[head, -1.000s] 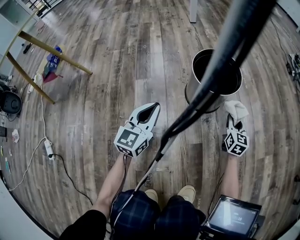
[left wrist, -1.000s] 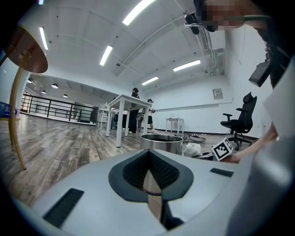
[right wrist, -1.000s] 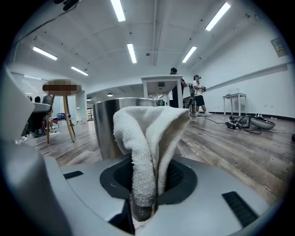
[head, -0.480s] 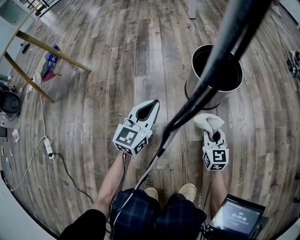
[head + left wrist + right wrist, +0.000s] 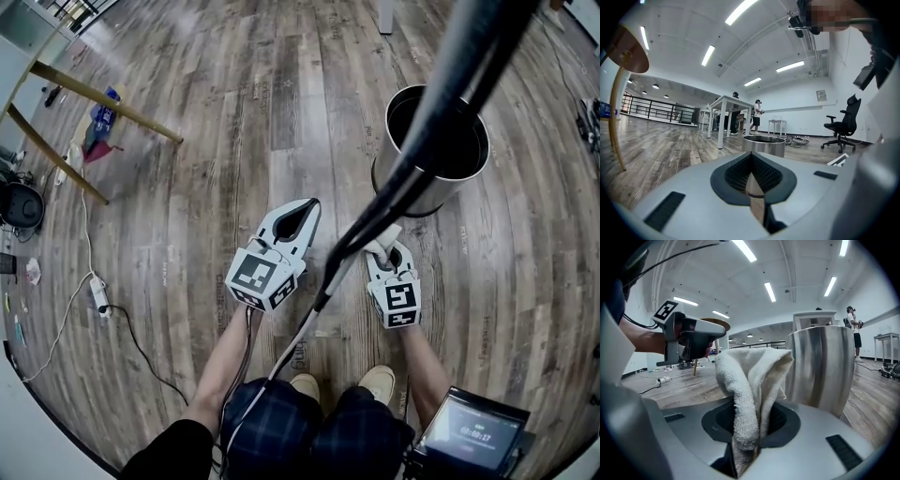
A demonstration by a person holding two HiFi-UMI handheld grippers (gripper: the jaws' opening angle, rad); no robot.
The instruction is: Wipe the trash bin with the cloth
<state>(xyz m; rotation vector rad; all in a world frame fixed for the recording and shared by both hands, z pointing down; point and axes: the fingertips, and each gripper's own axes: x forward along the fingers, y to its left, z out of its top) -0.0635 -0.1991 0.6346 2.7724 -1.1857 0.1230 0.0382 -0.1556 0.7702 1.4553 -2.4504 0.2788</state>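
The cloth (image 5: 749, 380) is pinched in the closed jaws of the right gripper (image 5: 390, 262), its white terry folds standing up out of the jaw pocket. The trash bin (image 5: 431, 155), a shiny metal cylinder with no lid, stands upright on the wooden floor (image 5: 234, 112) ahead of the person and to the right. In the right gripper view its wall rises just beside the cloth. Whether the fabric actually touches the metal cannot be told from any view.

The left gripper (image 5: 302, 217) hangs over bare floor, well apart from the bin, with its jaws shut on nothing; it plays no part for now.

As a judgement, the cloth is secured and brought to the near side of the bin, low on the outer wall, so the wiping looks to be at or near its start there. No streak, damp patch or dirt shows which parts have been covered, so the rim, the far side and the inside should all be counted as left.

A thick black boom (image 5: 441, 112) crosses the head view, covering part of the bin's rim and wall and part of the cloth. The bin's inside is dark, and its base is cut off by the gripper body in both gripper views.
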